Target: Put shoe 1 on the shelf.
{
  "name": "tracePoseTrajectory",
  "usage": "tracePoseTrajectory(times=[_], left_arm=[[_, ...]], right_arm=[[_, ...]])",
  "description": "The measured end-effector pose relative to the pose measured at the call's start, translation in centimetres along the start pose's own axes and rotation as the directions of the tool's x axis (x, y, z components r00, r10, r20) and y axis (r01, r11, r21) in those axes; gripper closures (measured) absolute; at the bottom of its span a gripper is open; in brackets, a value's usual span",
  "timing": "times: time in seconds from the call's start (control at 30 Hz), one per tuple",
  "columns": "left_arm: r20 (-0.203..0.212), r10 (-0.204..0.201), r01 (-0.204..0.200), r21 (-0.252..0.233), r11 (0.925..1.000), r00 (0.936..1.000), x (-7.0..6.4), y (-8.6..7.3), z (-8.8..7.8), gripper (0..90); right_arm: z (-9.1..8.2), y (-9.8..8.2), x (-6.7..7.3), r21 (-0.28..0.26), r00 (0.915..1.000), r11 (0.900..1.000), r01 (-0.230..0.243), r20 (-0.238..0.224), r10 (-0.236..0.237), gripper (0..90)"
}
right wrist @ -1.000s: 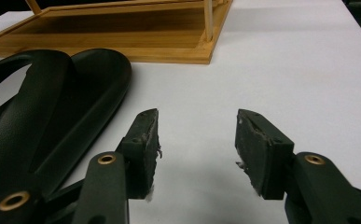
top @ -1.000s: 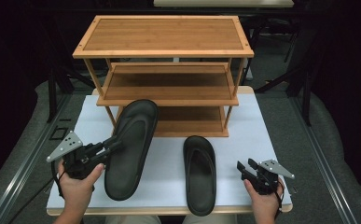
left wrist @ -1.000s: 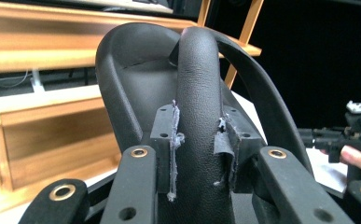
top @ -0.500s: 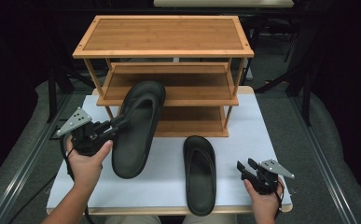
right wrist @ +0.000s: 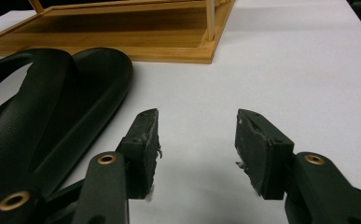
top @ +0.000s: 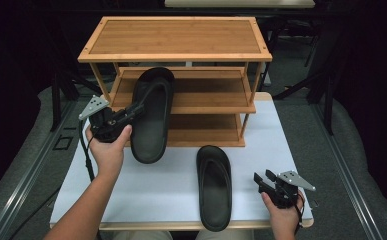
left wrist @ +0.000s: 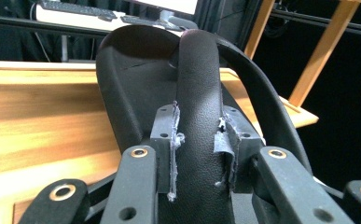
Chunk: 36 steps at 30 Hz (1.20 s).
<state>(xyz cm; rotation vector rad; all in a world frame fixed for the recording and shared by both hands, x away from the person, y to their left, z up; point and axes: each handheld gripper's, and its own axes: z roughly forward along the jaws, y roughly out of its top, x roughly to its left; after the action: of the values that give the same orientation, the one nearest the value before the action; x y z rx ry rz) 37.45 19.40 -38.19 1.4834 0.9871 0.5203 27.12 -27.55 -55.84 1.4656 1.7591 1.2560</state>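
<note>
In front of the bamboo shoe rack (top: 175,37), my left gripper (left wrist: 197,144) pinches a black sandal's strap (left wrist: 199,93) (no readable branding), lifted toward the middle shelf (top: 206,95), my right gripper (right wrist: 197,149) spread empty beside the other sandal (top: 214,185) on the white table (top: 171,190).

No readable text, label, brand, number or sign anywhere. Nothing printed on the strap clamped between the left gripper's (left wrist: 199,154) pads, nor on the footbed of that black sandal (left wrist: 136,88) ahead of them. Plain wood on the shelf rack (top: 176,37) beyond, without sticker or stamp. Blank white tabletop (right wrist: 285,60) ahead of the right gripper (right wrist: 197,140), and no mark on the second sandal (right wrist: 38,116) just to its left. Possibly some lettering on the pale objects (left wrist: 113,14) far behind the rack in the left gripper view, but too blurred and distant to read.
</note>
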Motion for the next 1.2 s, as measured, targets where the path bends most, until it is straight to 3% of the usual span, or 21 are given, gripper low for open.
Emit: tracePoseTrajectory(times=[0.2, 0.37, 0.6, 0.7, 1.13, 1.2], left_arm=[[-0.023, -0.005, 0.005, 0.015, 0.9999, 0.9997, 0.1, 0.9, 2.4, 69.3], [-0.032, -0.038, 0.038, 0.029, 0.9988, 0.9988, 0.4, 1.7, 4.7, 69.2], [-0.061, -0.052, 0.056, 0.063, 0.9964, 0.9968, 0.5, 2.4, 7.3, 69.1], [-0.079, -0.059, 0.064, 0.071, 0.9954, 0.9952, 0.6, 2.4, 8.0, 69.0], [-0.14, -0.002, 0.023, 0.148, 0.9887, 0.9901, 1.4, 2.8, 9.7, 67.3], [-0.14, -0.003, 0.024, 0.15, 0.9884, 0.9901, 1.3, 2.8, 9.6, 62.3]], right_arm=[[0.0, 0.0, 0.0, -0.002, 1.0, 1.0, -0.006, -0.006, 0.006, 49.1], [0.0, 0.0, -0.1, -0.022, 0.9999, 1.0, -0.005, -0.012, 0.005, 49.1], [-0.1, 0.1, -0.1, -0.004, 0.9997, 1.0, -0.013, -0.019, 0.013, 49.1], [0.0, 0.0, -0.2, -0.025, 0.9997, 1.0, -0.017, -0.019, 0.016, 49.1], [0.0, 0.1, -0.1, -0.017, 0.9994, 1.0, -0.02, -0.027, 0.019, 49.1], [0.0, 0.0, -0.1, -0.017, 0.9995, 1.0, -0.019, -0.027, 0.018, 49.1]])
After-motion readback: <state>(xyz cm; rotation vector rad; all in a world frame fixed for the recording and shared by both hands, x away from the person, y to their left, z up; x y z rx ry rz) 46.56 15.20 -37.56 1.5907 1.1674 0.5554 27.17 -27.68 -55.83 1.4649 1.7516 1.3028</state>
